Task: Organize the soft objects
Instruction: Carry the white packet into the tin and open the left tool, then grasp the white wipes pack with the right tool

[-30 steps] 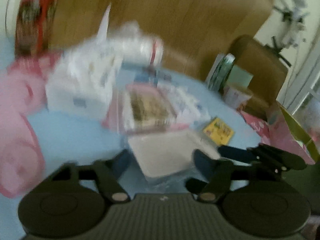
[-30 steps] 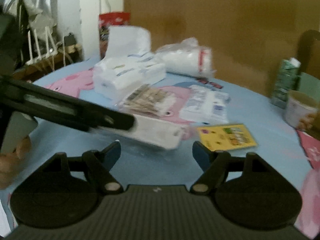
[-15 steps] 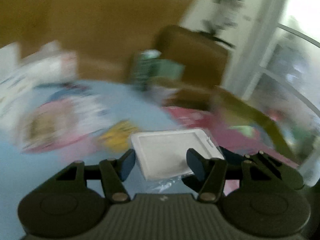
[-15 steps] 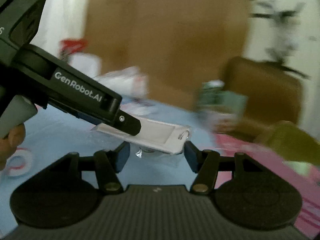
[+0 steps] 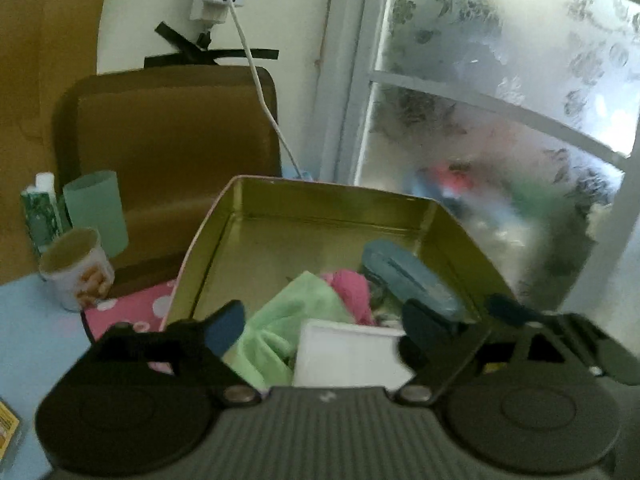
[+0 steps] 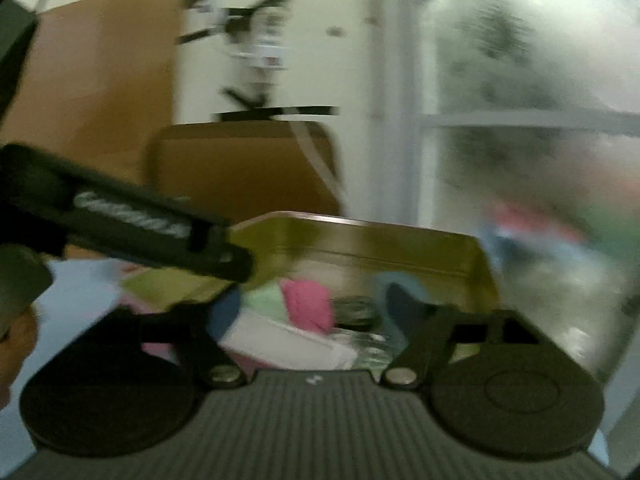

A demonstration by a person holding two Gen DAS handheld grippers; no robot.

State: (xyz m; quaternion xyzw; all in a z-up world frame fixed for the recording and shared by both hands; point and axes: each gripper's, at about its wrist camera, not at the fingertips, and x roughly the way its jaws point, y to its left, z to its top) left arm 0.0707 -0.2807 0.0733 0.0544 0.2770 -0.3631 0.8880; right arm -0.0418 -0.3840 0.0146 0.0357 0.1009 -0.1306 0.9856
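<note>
Both grippers had swung from the cluttered blue table to the open gold-lined metal tin [image 5: 332, 204], carrying the flat white plastic-wrapped pack [image 5: 348, 354] with them. The left gripper [image 5: 320, 320] and right gripper [image 6: 316, 312] had just spread their jaws wide, pads clear of the pack, which lay low in the tin beside the green cloth [image 5: 288, 320]. That item looked delivered. Earlier both had clamped it.

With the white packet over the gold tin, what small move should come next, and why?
Probably draw both tools back and clear of the tin. The left tool and right tool have just opened wide, and the white packet lies loose between the fingers over the green cloth inside the tin.
</note>
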